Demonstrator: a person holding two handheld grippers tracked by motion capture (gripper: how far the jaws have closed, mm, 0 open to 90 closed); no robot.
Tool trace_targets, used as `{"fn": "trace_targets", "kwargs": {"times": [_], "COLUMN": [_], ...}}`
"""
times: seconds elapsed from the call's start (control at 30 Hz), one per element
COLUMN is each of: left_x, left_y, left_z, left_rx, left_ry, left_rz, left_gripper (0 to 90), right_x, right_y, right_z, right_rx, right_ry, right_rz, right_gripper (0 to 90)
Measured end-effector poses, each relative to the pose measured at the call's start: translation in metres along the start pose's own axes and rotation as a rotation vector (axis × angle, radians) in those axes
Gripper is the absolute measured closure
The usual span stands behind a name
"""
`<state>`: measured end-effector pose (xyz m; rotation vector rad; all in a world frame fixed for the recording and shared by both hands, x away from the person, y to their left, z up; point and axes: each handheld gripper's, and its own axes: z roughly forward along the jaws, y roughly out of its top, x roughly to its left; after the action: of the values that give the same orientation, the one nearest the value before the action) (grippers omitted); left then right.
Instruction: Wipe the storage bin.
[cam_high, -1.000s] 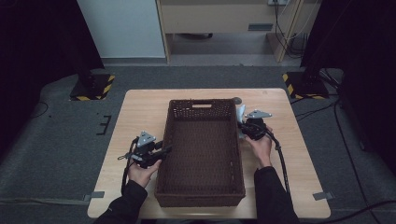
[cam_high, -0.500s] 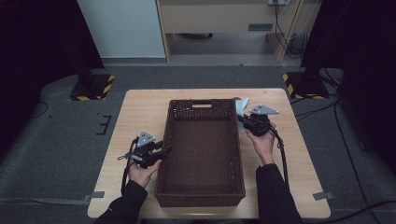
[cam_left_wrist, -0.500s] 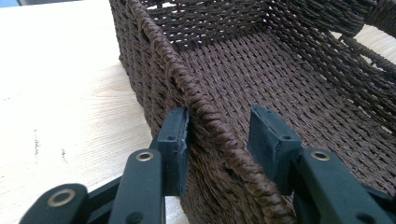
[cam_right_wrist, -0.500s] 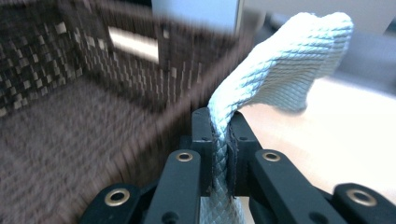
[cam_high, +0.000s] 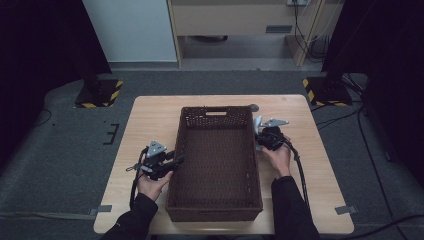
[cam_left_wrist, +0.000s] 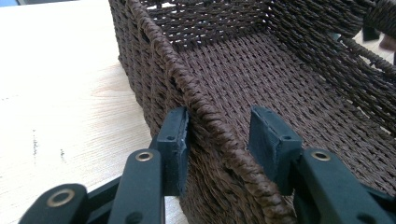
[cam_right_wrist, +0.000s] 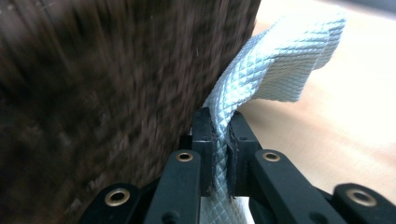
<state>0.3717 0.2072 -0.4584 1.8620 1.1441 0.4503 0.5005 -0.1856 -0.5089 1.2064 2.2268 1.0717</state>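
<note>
Since the earlier frames, the right gripper (cam_right_wrist: 220, 140) has carried its pinched quilted cloth (cam_right_wrist: 275, 60) forward beside the wicker basket (cam_high: 215, 165). Left gripper (cam_left_wrist: 222, 140) straddles the near-left rim, outer pad touching. Cloth may snag on the weave if dragged close.
</note>
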Motion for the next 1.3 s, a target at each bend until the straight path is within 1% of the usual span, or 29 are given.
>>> {"fn": "trace_targets", "kwargs": {"times": [0.03,0.07,0.13,0.17,0.23,0.27,0.33,0.4,0.43,0.47,0.5,0.57,0.6,0.67,0.73,0.77,0.83,0.87,0.9,0.97,1.0,1.07,1.1,1.13,1.17,1.2,1.23,1.27,1.3], "left_x": [0.0,0.0,0.0,0.0,0.0,0.0,0.0,0.0,0.0,0.0,0.0,-0.002,-0.003,-0.004,-0.004,-0.004,-0.004,-0.004,-0.004,-0.005,-0.005,-0.006,-0.005,-0.004,-0.004,-0.003,-0.003,-0.002,-0.003], "left_y": [0.0,0.0,0.0,0.0,0.0,0.0,0.0,-0.001,-0.001,-0.001,-0.001,0.0,0.0,0.002,0.002,0.002,0.003,0.003,0.004,0.004,0.005,0.004,0.004,0.004,0.004,0.004,0.004,0.004,0.005], "left_z": [0.0,0.0,0.0,0.0,0.0,0.0,0.0,0.0,0.0,0.0,0.0,0.0,0.0,0.001,0.002,0.003,0.004,0.004,0.005,0.006,0.006,0.005,0.005,0.005,0.005,0.005,0.005,0.005,0.005], "left_rx": [0.0,0.0,-0.002,-0.002,-0.004,-0.004,-0.005,-0.009,-0.01,-0.011,-0.011,-0.007,-0.009,-0.014,-0.019,-0.022,-0.024,-0.023,-0.023,-0.022,-0.022,-0.021,-0.023,-0.028,-0.03,-0.029,-0.026,-0.022,-0.017], "left_ry": [0.001,0.001,0.002,0.002,0.002,0.0,0.0,0.001,0.002,0.005,0.005,0.02,0.029,0.052,0.055,0.056,0.059,0.06,0.061,0.067,0.069,0.07,0.066,0.063,0.063,0.067,0.066,0.062,0.068], "left_rz": [0.001,0.003,0.005,0.006,0.004,0.002,-0.002,-0.01,-0.01,-0.011,-0.011,-0.006,-0.002,-0.01,-0.016,-0.021,-0.019,-0.019,-0.02,-0.016,-0.016,-0.013,-0.018,-0.023,-0.025,-0.028,-0.033,-0.031,-0.024], "left_gripper": [57.2,57.3,57.2,57.2,57.1,57.1,57.0,57.2,57.2,57.4,57.9,58.9,59.6,62.6,64.3,64.5,64.8,64.8,64.8,64.9,64.9,64.9,64.6,64.1,63.0,61.1,59.3,58.8,58.1], "right_x": [0.0,0.0,-0.001,-0.001,-0.001,-0.001,-0.001,0.001,0.002,0.003,0.005,0.006,0.006,0.008,0.008,0.009,0.008,0.008,0.009,0.01,0.012,0.012,0.011,0.01,0.009,0.008,0.007,0.007,0.006], "right_y": [-0.003,-0.006,-0.006,-0.004,0.004,0.011,0.022,0.031,0.033,0.034,0.034,0.031,0.029,0.022,0.014,0.01,0.003,-0.001,-0.004,-0.012,-0.016,-0.018,-0.018,-0.017,-0.015,-0.012,-0.01,-0.006,-0.003], "right_z": [0.002,0.004,0.0,-0.004,-0.017,-0.027,-0.044,-0.059,-0.063,-0.068,-0.069,-0.069,-0.068,-0.062,-0.056,-0.052,-0.046,-0.043,-0.04,-0.032,-0.028,-0.026,-0.028,-0.03,-0.035,-0.041,-0.046,-0.056,-0.063], "right_rx": [0.017,0.018,0.013,0.002,-0.055,-0.09,-0.148,-0.187,-0.196,-0.196,-0.189,-0.165,-0.146,-0.104,-0.067,-0.058,-0.041,-0.032,-0.024,0.0,0.021,0.028,0.017,0.004,-0.022,-0.06,-0.092,-0.143,-0.181], "right_ry": [0.001,0.003,0.012,0.01,0.011,0.018,0.031,0.043,0.046,0.062,0.062,0.077,0.081,0.082,0.089,0.089,0.093,0.101,0.101,0.104,0.103,0.106,0.109,0.107,0.104,0.101,0.098,0.097,0.101], "right_rz": [0.004,0.021,0.031,0.019,-0.005,-0.004,-0.02,-0.037,-0.045,-0.058,-0.069,-0.076,-0.079,-0.098,-0.095,-0.088,-0.084,-0.07,-0.068,-0.058,-0.062,-0.057,-0.033,-0.03,-0.023,-0.009,-0.006,-0.002,0.005], "right_gripper": [84.5,84.5,84.6,84.5,84.5,84.6,84.6,84.6,84.5,84.5,84.5,84.6,84.6,84.6,84.6,84.6,84.6,84.6,84.6,84.6,84.5,84.5,84.5,84.5,84.6,84.6,84.6,84.6,84.6]}}
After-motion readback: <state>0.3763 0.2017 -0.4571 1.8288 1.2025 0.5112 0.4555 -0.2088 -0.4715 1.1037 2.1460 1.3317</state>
